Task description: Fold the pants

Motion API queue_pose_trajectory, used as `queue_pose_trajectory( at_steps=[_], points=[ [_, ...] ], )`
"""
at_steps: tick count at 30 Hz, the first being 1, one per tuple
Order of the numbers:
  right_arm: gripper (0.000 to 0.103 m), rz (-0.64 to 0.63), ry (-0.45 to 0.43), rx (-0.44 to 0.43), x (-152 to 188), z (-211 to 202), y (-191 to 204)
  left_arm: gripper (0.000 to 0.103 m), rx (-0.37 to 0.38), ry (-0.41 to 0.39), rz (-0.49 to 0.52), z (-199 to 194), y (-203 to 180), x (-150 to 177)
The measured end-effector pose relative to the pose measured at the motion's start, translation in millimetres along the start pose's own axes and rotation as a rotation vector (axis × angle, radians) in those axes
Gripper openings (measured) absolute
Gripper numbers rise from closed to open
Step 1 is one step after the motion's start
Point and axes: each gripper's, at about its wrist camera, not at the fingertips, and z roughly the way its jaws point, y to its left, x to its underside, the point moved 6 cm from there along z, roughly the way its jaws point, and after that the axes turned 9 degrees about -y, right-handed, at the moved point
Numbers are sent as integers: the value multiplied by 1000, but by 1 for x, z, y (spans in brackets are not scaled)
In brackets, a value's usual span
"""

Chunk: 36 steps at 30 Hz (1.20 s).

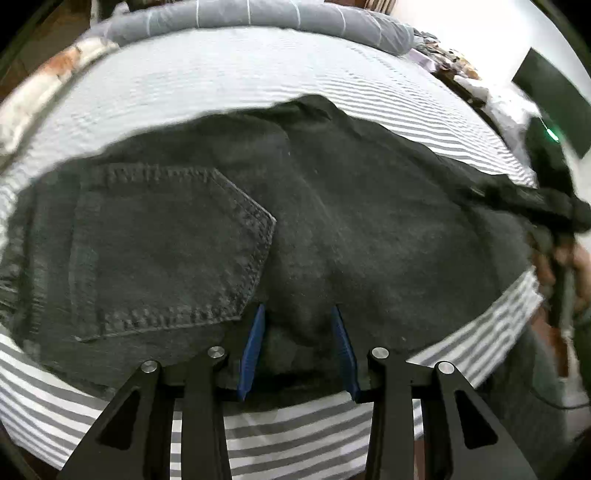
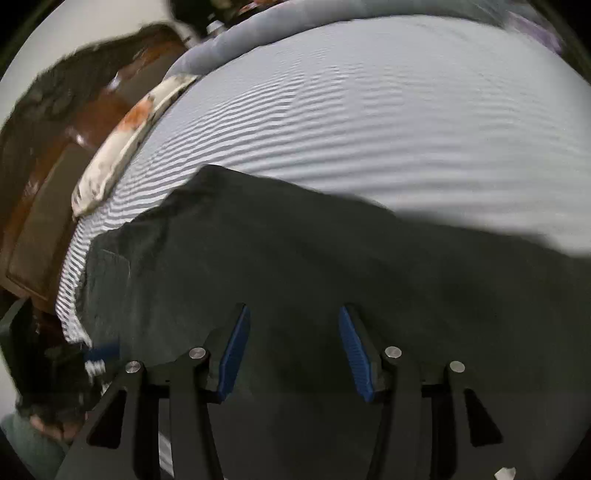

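The left gripper (image 1: 298, 349) points down at the near edge of the pants (image 1: 258, 229), with its two blue fingers (image 1: 253, 350) apart and dark cloth lying between them. I cannot tell if the fingers are pinching the cloth or just sitting around it. The right gripper (image 2: 291, 350) has its blue fingers apart too, and nothing is caught between them; it hangs over the dark pants (image 2: 295, 266). The pants lie spread on the striped bed sheet (image 1: 258, 74), close to the near side of the bed, with the back pocket (image 1: 166, 251) facing up. To fold well, I think each gripper should take hold of one edge, lift both sides evenly, and lay the cloth over flat so no bumps are left. There is one pair of pants, one pocket showing, two grippers, one gray blanket (image 1: 258, 14) at the far end and one patterned pillow (image 2: 122, 147) at the side.
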Motion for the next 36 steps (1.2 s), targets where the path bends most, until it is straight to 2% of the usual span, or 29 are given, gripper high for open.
queue_pose_trajectory(
  at_steps=[2, 8, 10, 13, 15, 20, 22, 26, 31, 36],
  points=[
    [47, 45, -19, 16, 8, -22, -25, 39, -43, -48, 37, -9, -9, -4],
    [48, 197, -104, 94, 34, -98, -116, 39, -41, -137, 67, -23, -60, -12],
    [48, 268, -133, 113, 46, -120, -147, 39, 13, -128, 64, -18, -88, -12],
    [48, 387, -191, 109, 63, -152, -194, 39, 62, -95, 93, 1, -132, -13],
    [48, 458, -225, 136, 73, -166, -221, 39, 88, -66, 112, 13, -158, -15],
    [49, 645, -317, 99, 94, -188, -284, 39, 141, -32, 209, 38, -229, -23],
    [49, 698, -362, 57, 96, -197, -301, 39, 163, -23, 241, 44, -253, -27],
    [49, 690, -409, 45, 88, -206, -320, 39, 205, -1, 285, 62, -297, -36],
    [49, 667, -443, -42, 72, -198, -321, 39, 233, 21, 304, 83, -337, -51],
    [43, 601, -441, -99, 53, -180, -314, 39, 259, 34, 288, 103, -364, -68]
  ],
)
